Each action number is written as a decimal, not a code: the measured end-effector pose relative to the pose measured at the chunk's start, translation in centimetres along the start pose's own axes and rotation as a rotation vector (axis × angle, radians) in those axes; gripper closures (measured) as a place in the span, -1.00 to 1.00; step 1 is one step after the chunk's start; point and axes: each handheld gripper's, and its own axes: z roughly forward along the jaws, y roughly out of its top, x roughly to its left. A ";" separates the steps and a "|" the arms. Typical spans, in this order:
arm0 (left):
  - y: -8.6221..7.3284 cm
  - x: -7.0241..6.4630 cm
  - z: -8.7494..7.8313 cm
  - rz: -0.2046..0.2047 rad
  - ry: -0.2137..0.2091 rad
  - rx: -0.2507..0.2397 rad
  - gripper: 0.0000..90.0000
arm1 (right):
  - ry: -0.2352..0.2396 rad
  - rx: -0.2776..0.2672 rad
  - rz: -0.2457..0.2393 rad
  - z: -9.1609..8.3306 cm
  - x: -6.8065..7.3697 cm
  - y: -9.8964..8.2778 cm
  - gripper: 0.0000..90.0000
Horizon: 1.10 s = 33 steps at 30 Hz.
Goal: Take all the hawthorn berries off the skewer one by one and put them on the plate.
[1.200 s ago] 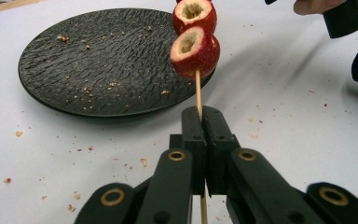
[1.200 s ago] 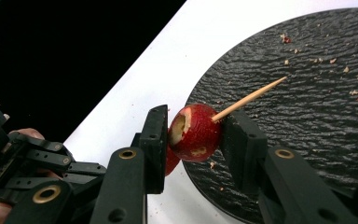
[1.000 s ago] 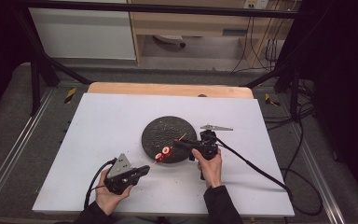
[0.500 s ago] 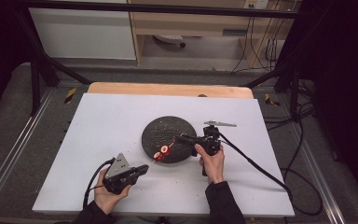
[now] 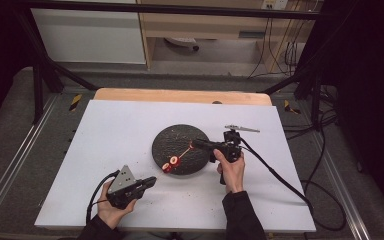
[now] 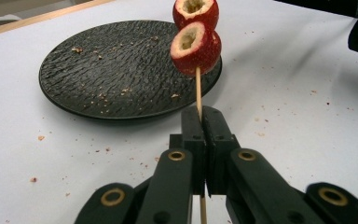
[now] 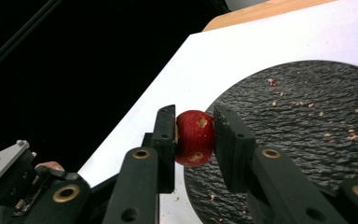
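A black textured plate (image 5: 180, 135) lies mid-table. My left gripper (image 5: 150, 181) rests near the table's front, shut on a thin wooden skewer (image 6: 198, 88) that carries two cored red fruits (image 6: 196, 46); in the high view these fruits (image 5: 170, 163) hang over the plate's near rim. My right gripper (image 5: 196, 144) reaches over the plate from the right. Its jaws have just been closing on a third red fruit (image 7: 195, 137), and the pads (image 7: 167, 135) now press both its sides, close to the skewer's far tip.
Crumbs are scattered on the plate (image 7: 307, 140) and on the white table top (image 5: 105, 135). A wooden strip (image 5: 180, 95) runs along the table's far edge. Black cables (image 5: 280, 180) trail off to the right, and the left hand's gripper body (image 7: 9, 179) sits beyond the plate.
The right gripper's jaws have drawn in on the red fruit and the hand has shifted slightly over the plate's right side. The left gripper and skewer have kept still.
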 end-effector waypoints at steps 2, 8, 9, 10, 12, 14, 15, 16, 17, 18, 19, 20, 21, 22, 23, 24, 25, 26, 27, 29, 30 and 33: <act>-0.1 0.1 -0.2 0.006 0.002 0.005 0.97 | -0.011 -0.009 -0.007 -0.1 -0.1 0.2 0.61; -0.4 0.5 -0.5 -0.009 0.019 0.010 0.97 | -0.053 -0.033 -0.020 -0.6 -0.5 1.1 0.62; -0.4 0.7 -0.6 -0.011 0.024 0.009 0.97 | -0.063 -0.040 -0.023 -0.7 -0.5 1.3 0.62; -0.4 0.8 -0.7 -0.014 0.026 0.009 0.97 | -0.079 -0.045 -0.029 -0.8 -0.6 1.5 0.62; -0.4 0.9 -0.8 -0.024 0.038 0.008 0.97 | -0.098 -0.045 -0.042 -0.7 -0.8 1.6 0.62; -0.4 1.1 -0.8 -0.036 0.049 0.008 0.96 | -0.123 -0.024 -0.046 -0.2 -1.2 1.4 0.62; -0.4 1.2 -0.9 -0.042 0.053 0.007 0.97 | -0.136 -0.009 -0.046 0.1 -1.4 1.2 0.62; -0.4 1.3 -0.9 -0.046 0.057 0.007 0.97 | -0.148 0.003 -0.050 0.5 -1.7 1.0 0.62; -0.4 1.4 -0.9 -0.052 0.060 0.008 0.97 | -0.158 0.019 -0.051 1.0 -1.9 0.7 0.61; -0.4 1.4 -0.9 -0.057 0.063 0.009 0.97 | -0.166 0.034 -0.051 1.4 -2.3 0.4 0.61; -0.4 1.5 -0.9 -0.062 0.064 0.009 0.97 | -0.175 0.049 -0.046 1.9 -2.6 0.1 0.61; -0.5 1.6 -0.8 -0.064 0.065 0.012 0.96 | -0.186 0.069 -0.046 2.4 -2.9 -0.2 0.61; -0.5 1.6 -0.8 -0.067 0.067 0.013 0.96 | -0.198 0.088 -0.043 2.9 -3.2 -0.5 0.62; -0.5 1.6 -0.8 -0.068 0.065 0.014 0.96 | -0.207 0.106 -0.040 3.3 -3.6 -0.9 0.61; -0.5 1.7 -0.7 -0.070 0.065 0.014 0.96 | -0.216 0.121 -0.039 3.7 -3.9 -1.2 0.61; -0.5 1.7 -0.7 -0.073 0.066 0.014 0.96 | -0.224 0.136 -0.037 4.0 -4.1 -1.5 0.61; -0.5 1.8 -0.6 -0.073 0.066 0.017 0.96 | -0.231 0.149 -0.037 4.3 -4.4 -1.7 0.61; -0.5 1.8 -0.6 -0.074 0.067 0.018 0.96 | -0.237 0.164 -0.034 4.6 -4.5 -2.0 0.61; -0.5 1.8 -0.5 -0.077 0.067 0.019 0.96 | -0.239 0.171 -0.037 4.7 -4.6 -2.2 0.61; -0.5 1.8 -0.4 -0.079 0.066 0.021 0.96 | -0.248 0.186 -0.043 5.0 -4.8 -2.6 0.61; -0.5 1.8 -0.4 -0.079 0.066 0.022 0.96 | -0.251 0.188 -0.043 5.0 -4.8 -2.6 0.60; -0.5 1.8 -0.3 -0.077 0.065 0.026 0.96 | -0.258 0.194 -0.048 5.1 -4.9 -2.8 0.47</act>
